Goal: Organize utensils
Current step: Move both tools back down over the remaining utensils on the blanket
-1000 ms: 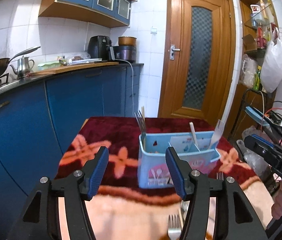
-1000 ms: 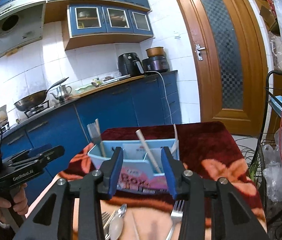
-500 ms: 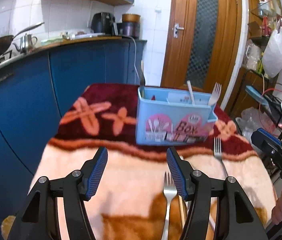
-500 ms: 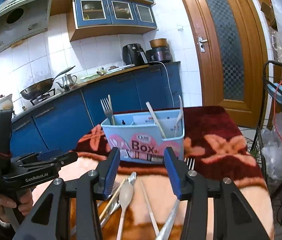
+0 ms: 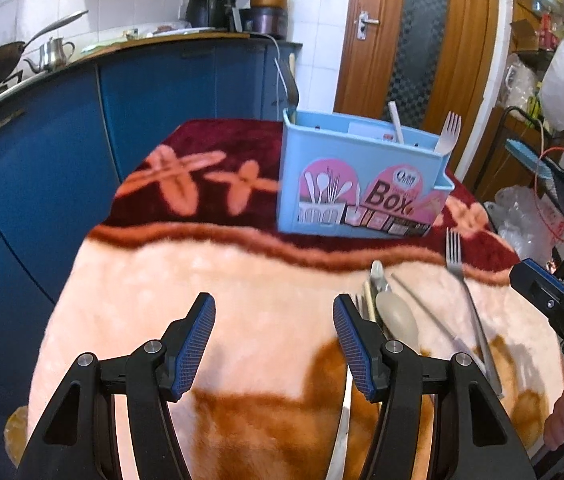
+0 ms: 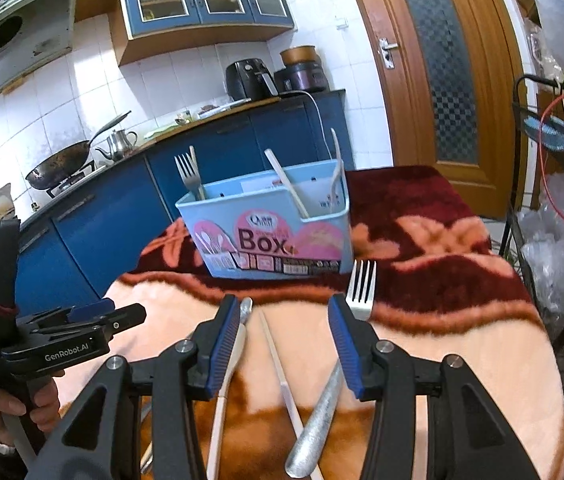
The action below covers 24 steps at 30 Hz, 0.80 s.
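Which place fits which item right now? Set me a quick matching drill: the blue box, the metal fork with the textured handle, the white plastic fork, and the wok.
Things:
1. blue box
2. metal fork with the textured handle
3. white plastic fork
4. wok

Places:
A. standing upright inside the box
B. on the stove by the tiled wall
C. lying flat on the blanket, tines toward the box
D. standing on the dark red part of the blanket

Pairs: 1-D, 2-C, 3-A, 4-B

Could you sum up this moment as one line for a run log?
left gripper: open, empty | right gripper: open, over fork | box: partly filled | loose utensils on blanket
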### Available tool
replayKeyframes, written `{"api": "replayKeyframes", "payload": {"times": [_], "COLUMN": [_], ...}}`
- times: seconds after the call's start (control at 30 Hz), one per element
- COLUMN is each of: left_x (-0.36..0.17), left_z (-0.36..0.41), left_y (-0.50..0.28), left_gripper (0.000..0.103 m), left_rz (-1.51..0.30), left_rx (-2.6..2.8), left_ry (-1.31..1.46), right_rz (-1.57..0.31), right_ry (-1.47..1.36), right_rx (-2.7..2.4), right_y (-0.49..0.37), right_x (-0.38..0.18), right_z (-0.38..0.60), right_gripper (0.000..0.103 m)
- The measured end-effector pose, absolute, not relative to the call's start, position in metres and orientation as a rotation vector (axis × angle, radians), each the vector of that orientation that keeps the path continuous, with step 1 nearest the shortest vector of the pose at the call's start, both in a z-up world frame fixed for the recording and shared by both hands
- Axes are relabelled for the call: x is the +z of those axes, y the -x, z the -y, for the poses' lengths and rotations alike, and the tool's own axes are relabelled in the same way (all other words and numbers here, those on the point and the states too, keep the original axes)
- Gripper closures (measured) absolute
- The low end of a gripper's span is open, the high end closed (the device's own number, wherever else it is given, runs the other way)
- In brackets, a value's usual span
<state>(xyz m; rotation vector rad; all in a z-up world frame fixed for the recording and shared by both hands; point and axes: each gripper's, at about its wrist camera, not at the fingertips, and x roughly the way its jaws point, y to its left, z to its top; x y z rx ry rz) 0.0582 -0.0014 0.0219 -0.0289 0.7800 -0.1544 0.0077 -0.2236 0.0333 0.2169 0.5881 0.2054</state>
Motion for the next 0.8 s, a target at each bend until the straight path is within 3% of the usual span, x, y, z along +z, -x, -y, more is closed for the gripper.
{"api": "replayKeyframes", "payload": {"times": [0.8], "left_x": [-0.011], "left_z": [0.023], "left_y": [-0.068], "left_gripper": [0.04], "left_rz": [-0.923], "left_rx": [-0.203], "left_ry": [-0.002], "right_rz": [-0.661], "right_ry": [-0.277], "right_rx": [0.182], "right_y": [-0.014], "right_x": [0.007], "right_z": [0.243], "right_gripper": [0.053]}}
